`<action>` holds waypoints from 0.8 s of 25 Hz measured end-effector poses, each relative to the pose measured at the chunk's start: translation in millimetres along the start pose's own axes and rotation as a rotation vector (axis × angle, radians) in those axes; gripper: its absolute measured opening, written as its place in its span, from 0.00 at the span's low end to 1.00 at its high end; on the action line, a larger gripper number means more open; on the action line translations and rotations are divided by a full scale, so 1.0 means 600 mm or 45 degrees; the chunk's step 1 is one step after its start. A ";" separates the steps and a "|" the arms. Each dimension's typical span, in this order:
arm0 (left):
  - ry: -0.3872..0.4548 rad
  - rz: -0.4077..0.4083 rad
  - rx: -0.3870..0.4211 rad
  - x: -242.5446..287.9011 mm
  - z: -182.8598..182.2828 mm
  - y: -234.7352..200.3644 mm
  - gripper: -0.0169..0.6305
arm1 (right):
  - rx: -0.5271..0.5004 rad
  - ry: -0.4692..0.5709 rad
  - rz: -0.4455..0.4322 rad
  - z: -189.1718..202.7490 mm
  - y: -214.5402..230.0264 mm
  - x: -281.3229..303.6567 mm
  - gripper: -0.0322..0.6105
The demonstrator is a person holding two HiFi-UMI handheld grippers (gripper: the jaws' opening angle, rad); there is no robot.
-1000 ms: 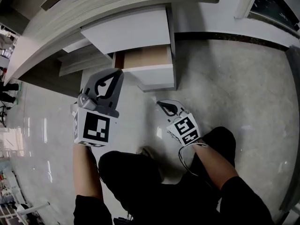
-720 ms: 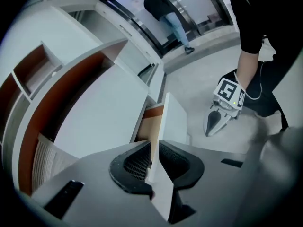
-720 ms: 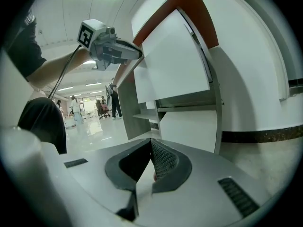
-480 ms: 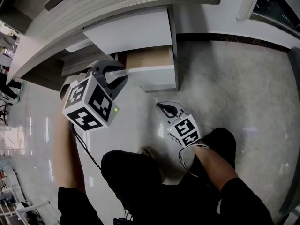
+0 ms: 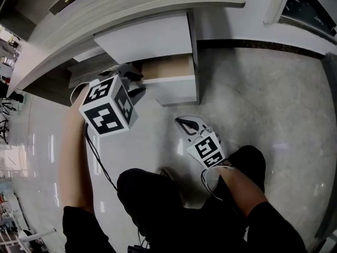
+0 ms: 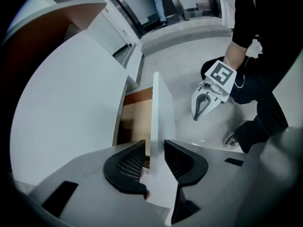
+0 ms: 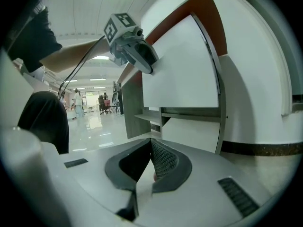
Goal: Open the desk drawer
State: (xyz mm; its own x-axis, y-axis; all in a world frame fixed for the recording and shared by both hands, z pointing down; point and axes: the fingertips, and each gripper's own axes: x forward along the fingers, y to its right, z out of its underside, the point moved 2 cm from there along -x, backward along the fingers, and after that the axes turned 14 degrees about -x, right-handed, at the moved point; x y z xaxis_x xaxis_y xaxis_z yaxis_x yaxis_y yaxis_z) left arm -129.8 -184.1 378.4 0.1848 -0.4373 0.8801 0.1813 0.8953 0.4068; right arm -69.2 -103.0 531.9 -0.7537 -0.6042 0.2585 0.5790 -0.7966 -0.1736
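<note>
- the left gripper point(image 5: 134, 83) points steeply down at the desk drawer point(image 5: 176, 80); its jaws are opening and stand wide apart.
- in the left gripper view, the drawer's white front panel point(image 6: 161, 112) stands edge-on between the two dark pads point(image 6: 125, 162) (whether either pad touches it, i cannot tell).
- the right gripper point(image 5: 180, 120) hangs low over the pale floor point(image 5: 253, 88), well apart from the drawer, its jaws pressed together with nothing between them.
- the drawer is partly pulled out, its brown inside point(image 5: 166, 66) showing, below a white upper drawer front point(image 5: 145, 36) and under the grey-striped desk top point(image 5: 131, 4).
- an open shelf point(image 5: 92, 70) sits just left of the drawer, behind the left gripper's marker cube.
- the person's dark-clad knee point(image 5: 152, 194) fills the lower middle, between the two forearms.
</note>
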 end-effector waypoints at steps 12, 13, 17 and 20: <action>-0.060 0.108 0.049 0.019 0.003 0.006 0.23 | -0.087 0.048 -0.005 -0.050 -0.015 0.007 0.06; -0.062 0.110 0.061 0.021 0.004 0.006 0.23 | -0.084 0.051 -0.003 -0.052 -0.014 0.007 0.06; -0.060 0.126 0.082 0.023 0.002 0.012 0.20 | -0.070 0.053 0.006 -0.051 -0.010 0.004 0.06; -0.058 0.120 0.099 0.023 0.000 0.013 0.20 | -0.060 0.051 0.006 -0.046 -0.009 0.003 0.06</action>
State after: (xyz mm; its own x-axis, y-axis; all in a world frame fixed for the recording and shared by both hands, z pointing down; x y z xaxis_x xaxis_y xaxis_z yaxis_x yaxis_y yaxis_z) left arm -125.5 -183.0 394.0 0.1532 -0.3480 0.9249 0.0898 0.9370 0.3376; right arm -82.5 -100.1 507.0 -0.7635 -0.6075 0.2192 0.5681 -0.7932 -0.2195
